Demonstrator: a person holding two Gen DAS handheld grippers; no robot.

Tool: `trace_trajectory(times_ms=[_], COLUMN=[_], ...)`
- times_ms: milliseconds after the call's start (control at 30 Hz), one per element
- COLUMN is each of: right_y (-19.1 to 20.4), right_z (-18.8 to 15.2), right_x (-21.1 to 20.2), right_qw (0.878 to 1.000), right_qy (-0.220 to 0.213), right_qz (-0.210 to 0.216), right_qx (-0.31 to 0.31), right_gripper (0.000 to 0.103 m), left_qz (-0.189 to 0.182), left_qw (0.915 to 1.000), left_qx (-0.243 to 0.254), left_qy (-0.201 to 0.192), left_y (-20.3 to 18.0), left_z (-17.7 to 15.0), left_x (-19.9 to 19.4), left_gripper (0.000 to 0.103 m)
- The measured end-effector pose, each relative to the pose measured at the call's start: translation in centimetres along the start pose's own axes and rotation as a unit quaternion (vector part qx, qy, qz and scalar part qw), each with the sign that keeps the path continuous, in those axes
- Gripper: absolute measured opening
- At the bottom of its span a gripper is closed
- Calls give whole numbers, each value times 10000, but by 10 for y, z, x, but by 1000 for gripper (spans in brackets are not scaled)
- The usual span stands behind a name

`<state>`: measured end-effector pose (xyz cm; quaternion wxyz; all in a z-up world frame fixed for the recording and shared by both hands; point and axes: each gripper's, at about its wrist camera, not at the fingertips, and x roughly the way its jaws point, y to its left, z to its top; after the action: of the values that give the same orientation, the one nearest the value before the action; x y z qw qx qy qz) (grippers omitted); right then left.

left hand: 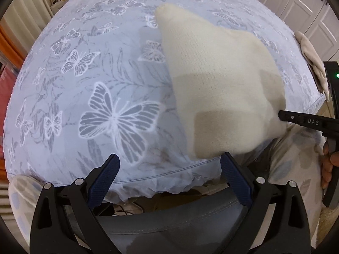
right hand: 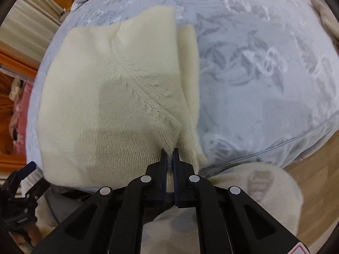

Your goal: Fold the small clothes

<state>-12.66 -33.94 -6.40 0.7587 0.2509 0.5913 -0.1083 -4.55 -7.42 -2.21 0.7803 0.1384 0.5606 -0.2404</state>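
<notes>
Presently, one cream knit garment point(right hand: 110, 97) lies on the bed point(left hand: 84, 110), which carries a pale blue sheet printed with butterflies. Its knit is fine and ribbed; a raised diagonal seam runs across it in the right wrist view, from about 11 o'clock down to the jaws at 6 o'clock. A second layer of the same knit shows along its right edge, hanging as a narrow strip. Shadows fall across the lower half of the cloth. In the left wrist view the garment point(left hand: 222, 80) occupies the 1 to 4 o'clock sector, with its near part lifted off the sheet and reaching to the bed's near edge.

Right gripper point(right hand: 170, 151): jaws clenched on a pinch of the garment at its near edge, with knit bunched between the blue pads. It points steeply downward. From the left wrist view the same gripper point(left hand: 280, 116) enters at 3 o'clock, its tip buried in the cloth, and a hand point(left hand: 327, 165) shows on its grip.

Left gripper point(left hand: 169, 165): jaws released, spread wide, nothing between them. It points steeply down over the bed's near edge, just left of the garment. In the right wrist view it point(right hand: 23, 182) sits at 8 o'clock, clear of the cloth.

A beige cloth point(left hand: 311, 55) lies at the bed's far right edge, at 2 o'clock.
</notes>
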Motion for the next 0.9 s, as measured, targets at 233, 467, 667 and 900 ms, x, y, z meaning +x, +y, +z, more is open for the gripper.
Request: trace_trajectory(times_ms=[233,467,667,900], right_y=[11,62,50,43], right_z=[19,63,68,46], right_x=[-60,-21,-1,16], right_qw=[9972,9972,9996,9978], right_qy=[-674,-367,-103,119], right_qz=[215,299,42,-334], right_qx=[240,-570,-256,-554], right_gripper=[25,11,0,0], left_qz=[-51,-9,22,-59], left_qw=[9999,10000,9996,9994], left_qx=[-61,-49,-202,-326], left_qy=[-86,-50,-182,-37], left_y=[5,5,17,18], left_z=[4,3,5,9], left_x=[-5,-3,-12,-3], left_gripper=[94,94,94,94])
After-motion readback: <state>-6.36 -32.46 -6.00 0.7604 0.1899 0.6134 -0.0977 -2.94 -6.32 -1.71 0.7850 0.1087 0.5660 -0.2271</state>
